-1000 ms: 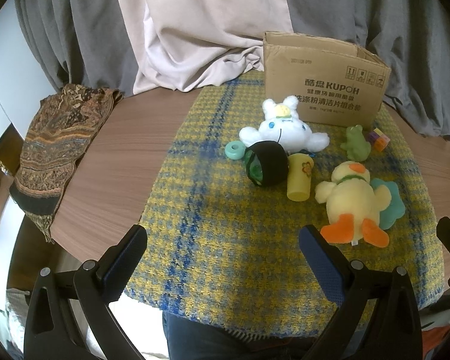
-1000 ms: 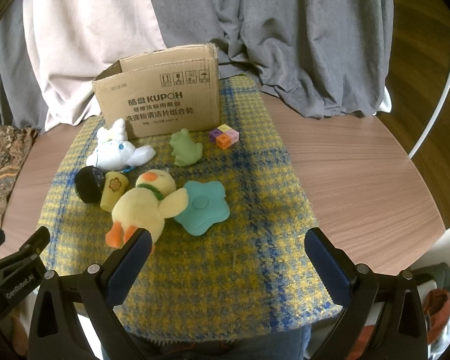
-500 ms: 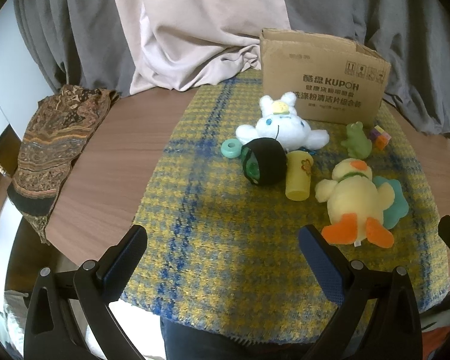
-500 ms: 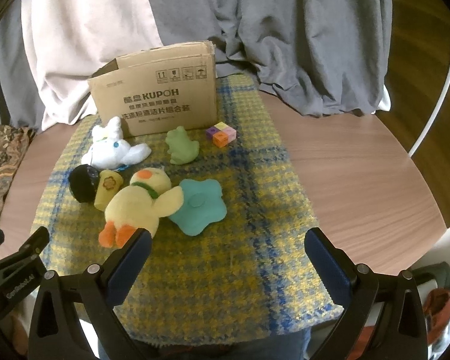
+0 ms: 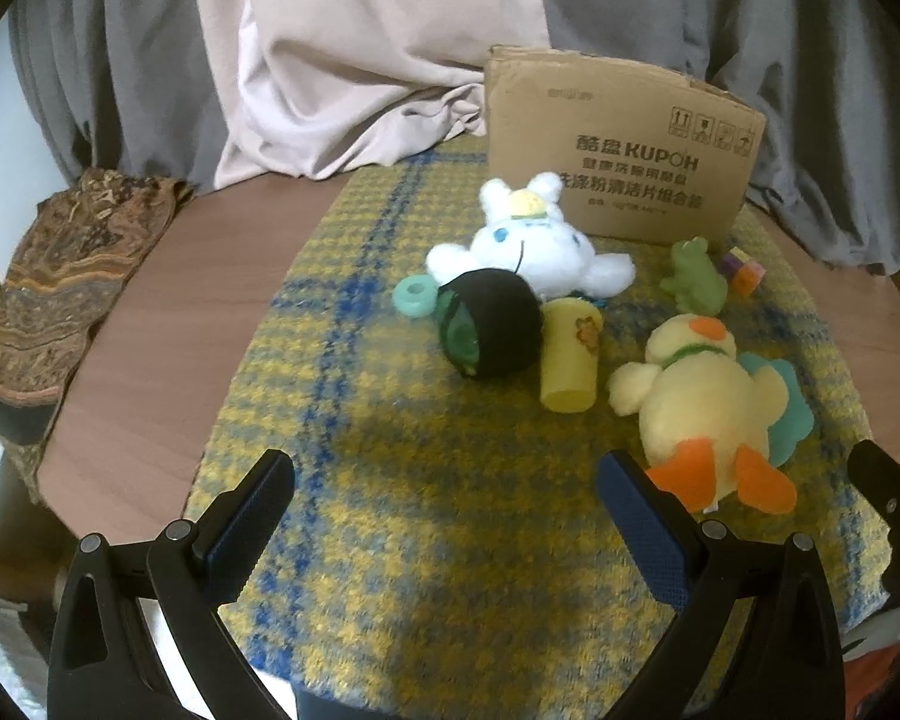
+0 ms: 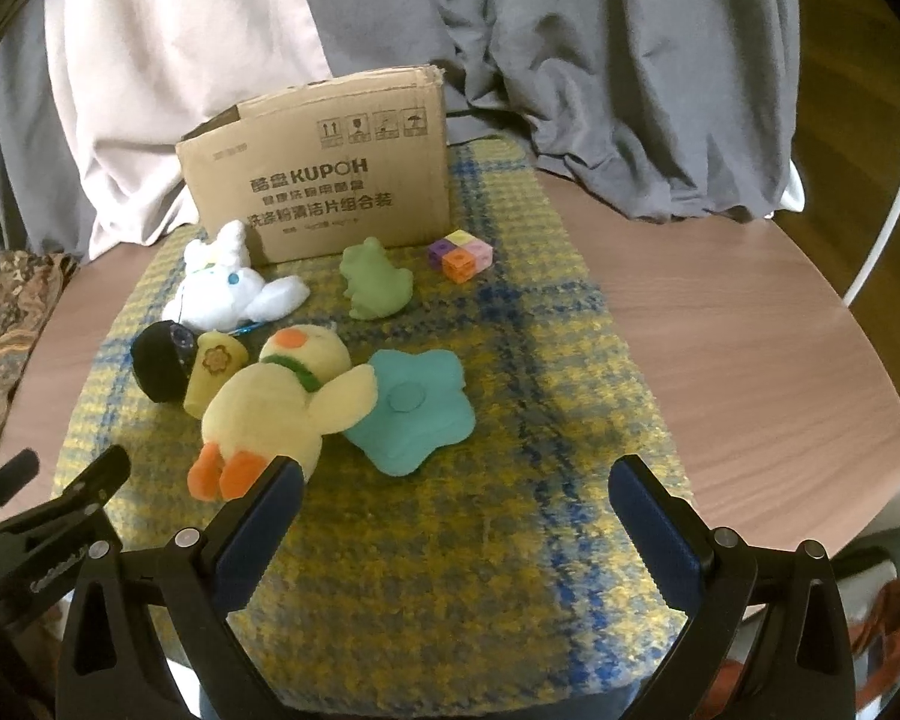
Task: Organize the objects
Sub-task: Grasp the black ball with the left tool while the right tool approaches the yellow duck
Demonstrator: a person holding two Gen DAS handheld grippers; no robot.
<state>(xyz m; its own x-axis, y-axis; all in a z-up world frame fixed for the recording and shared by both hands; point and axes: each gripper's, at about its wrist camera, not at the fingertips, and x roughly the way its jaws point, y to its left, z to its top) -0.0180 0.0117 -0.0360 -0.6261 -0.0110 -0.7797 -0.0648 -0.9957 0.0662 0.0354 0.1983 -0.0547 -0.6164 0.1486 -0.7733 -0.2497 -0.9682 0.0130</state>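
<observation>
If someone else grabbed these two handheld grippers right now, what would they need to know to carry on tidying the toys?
Left gripper: jaws open, holding nothing, above the near part of the checked cloth.
Right gripper: jaws open, holding nothing, just short of the yellow duck.
Toys all lie on the cloth in front of the cardboard box: white bunny, black ball, yellow cup, teal ring, green frog, teal star, colored cubes.
Done: nothing visibly sorted.
Left: every toy; the box seems the likely destination.
</observation>
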